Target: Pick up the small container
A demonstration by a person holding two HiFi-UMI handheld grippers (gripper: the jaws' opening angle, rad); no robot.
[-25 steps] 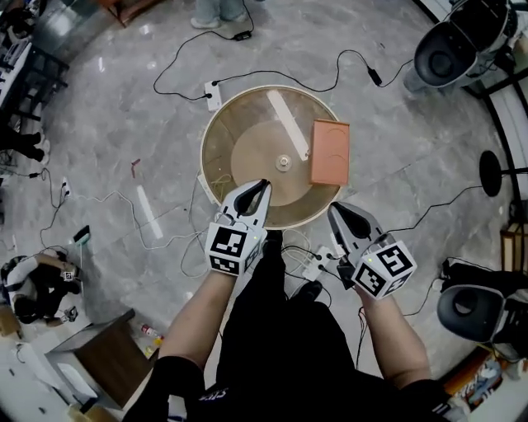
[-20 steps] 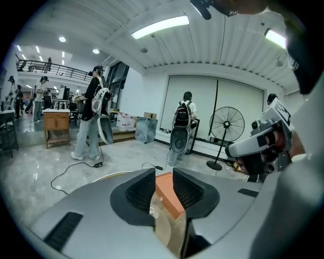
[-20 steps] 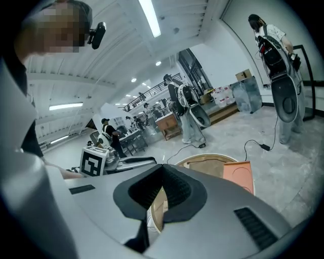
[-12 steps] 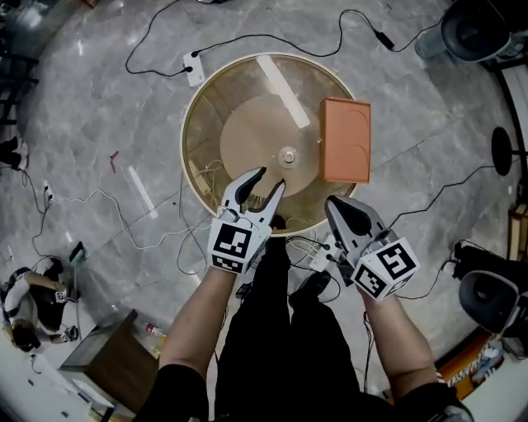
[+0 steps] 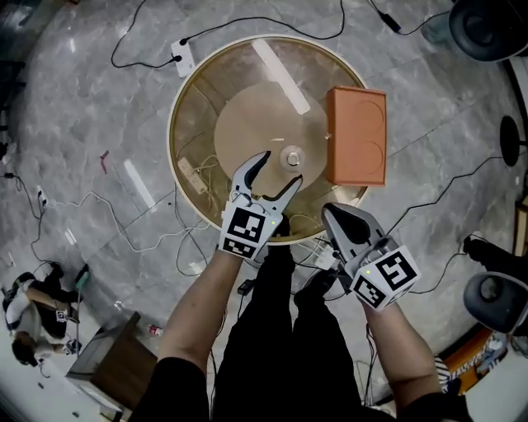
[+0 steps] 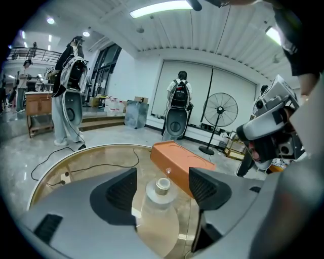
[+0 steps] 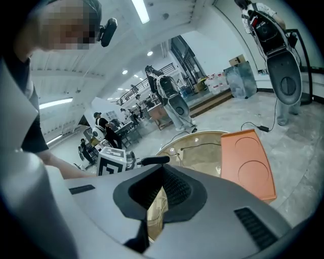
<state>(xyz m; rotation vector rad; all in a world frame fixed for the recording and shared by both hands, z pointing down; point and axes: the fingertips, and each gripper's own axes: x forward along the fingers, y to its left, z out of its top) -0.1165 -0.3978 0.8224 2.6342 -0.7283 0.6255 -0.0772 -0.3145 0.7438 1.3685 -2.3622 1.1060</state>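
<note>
I read this as robotics lab or test hall, not home. Big open room, polished grey marbled floor (image 5: 91,107). Loose cables (image 5: 450,191) and white power strip (image 5: 183,58) lying on it. Grey-and-white machines on stands (image 6: 176,109) along walls, another close by (image 7: 276,45). Pedestal fan (image 6: 220,110) near far wall. Stacked boxes (image 6: 115,105) by windows. People at desks (image 7: 104,129) in background. Upper-level railing (image 6: 25,50). Ribbed ceiling with long strip lights (image 6: 159,7).
</note>
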